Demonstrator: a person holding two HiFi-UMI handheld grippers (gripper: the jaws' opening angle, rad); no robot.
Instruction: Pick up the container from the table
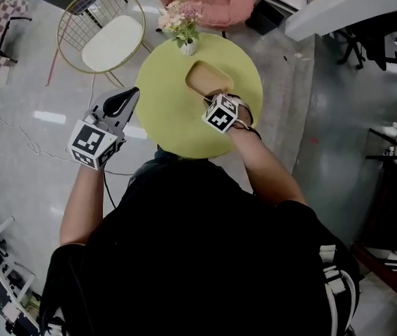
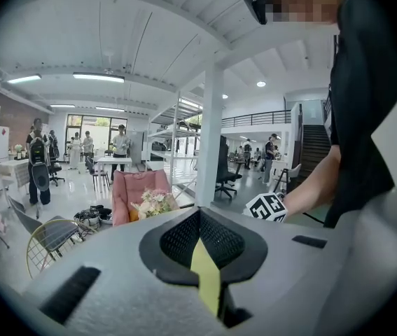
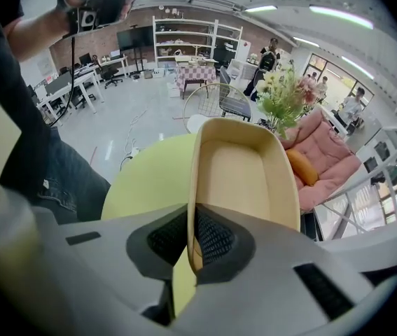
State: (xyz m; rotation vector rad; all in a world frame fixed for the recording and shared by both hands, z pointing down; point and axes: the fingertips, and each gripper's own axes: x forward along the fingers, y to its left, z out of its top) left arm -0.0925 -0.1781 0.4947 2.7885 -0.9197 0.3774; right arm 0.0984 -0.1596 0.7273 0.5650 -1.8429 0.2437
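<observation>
My right gripper [image 1: 211,98] is pinching the near wall of the pale tan, shallow oval container [image 1: 209,80]. In the right gripper view the two black ribbed pads are pressed onto either side of that thin wall [image 3: 193,240], one inside the container [image 3: 244,173] and one outside. The container's open hollow runs away from the jaws and has nothing in it. It sits over the far half of the round yellow-green table [image 1: 173,121]. From the head view it appears to be just off the tabletop, but looking steeply down I can't be sure whether its underside touches the surface or not.

My left gripper [image 1: 129,95] is off the table's left edge, over the grey floor, well apart from the container. In the left gripper view its jaws are pressed together with nothing between them [image 2: 199,219]; only a sliver of the yellow-green table [image 2: 205,271] shows below the pads.

At the table's far edge stands a small white vase of pink and white flowers [image 1: 183,23], close beyond the container's far end and apart from it. It also shows behind the container in the right gripper view [image 3: 282,96].

Beyond the table to the left is a round gold wire chair with a white seat pad [image 1: 107,33]. Straight beyond the table is a pink padded armchair [image 1: 216,5] holding an orange cushion [image 3: 302,168].
</observation>
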